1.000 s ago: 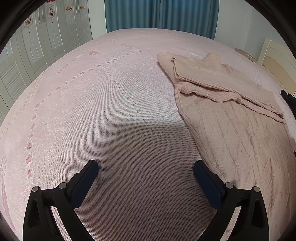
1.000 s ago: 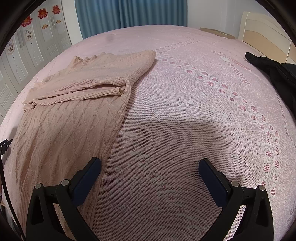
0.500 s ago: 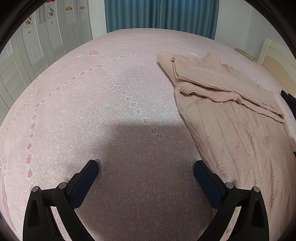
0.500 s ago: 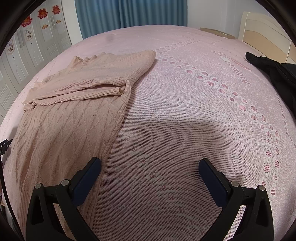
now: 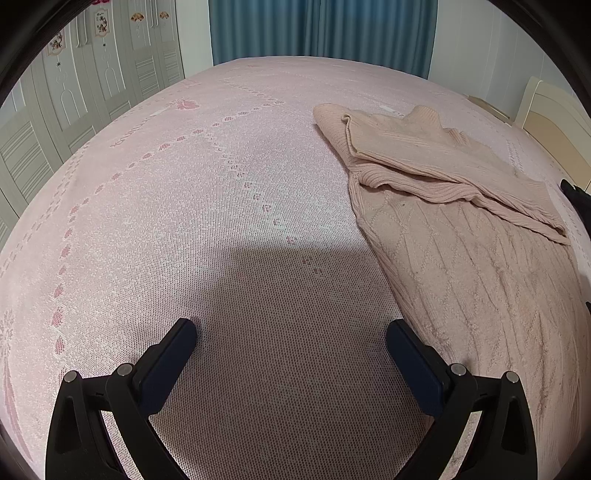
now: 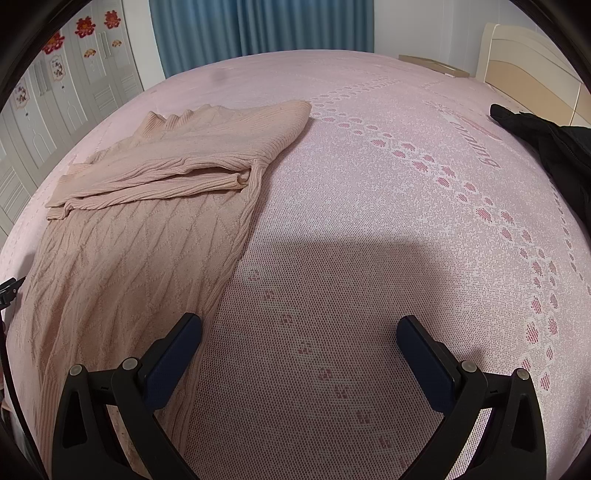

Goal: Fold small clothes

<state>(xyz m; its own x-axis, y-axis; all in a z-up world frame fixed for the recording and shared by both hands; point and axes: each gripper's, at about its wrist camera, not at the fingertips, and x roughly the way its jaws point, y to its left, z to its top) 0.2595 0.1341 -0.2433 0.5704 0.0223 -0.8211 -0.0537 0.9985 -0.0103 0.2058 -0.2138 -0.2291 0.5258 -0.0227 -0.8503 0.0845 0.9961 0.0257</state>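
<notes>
A pale pink knitted sweater lies flat on the bed, which is covered in a pink spread woven with small darker pink motifs. Both sleeves are folded across the chest; the ribbed cuff of one rests on the diamond-patterned body, and the collar points toward the blue curtain at the far side of the room.

The left gripper hangs above bare bedspread with its fingers wide apart and nothing between them. From its camera the sweater spreads from about 1 o'clock round to 4 o'clock, and the right-hand finger sits just beside the knit's near edge; I cannot tell whether it touches.

The right gripper also has its fingers spread wide and empty. From its camera the sweater fills the area from 8 to 11 o'clock, and the left-hand finger overlaps the garment's edge in the picture, though contact is not clear. A broad shadow falls on the bedspread ahead of each gripper.

A black garment lies at the bed's edge around 2 o'clock from the right gripper, near a cream headboard. White panelled wardrobe doors with small red decorations stand at 10 o'clock.
</notes>
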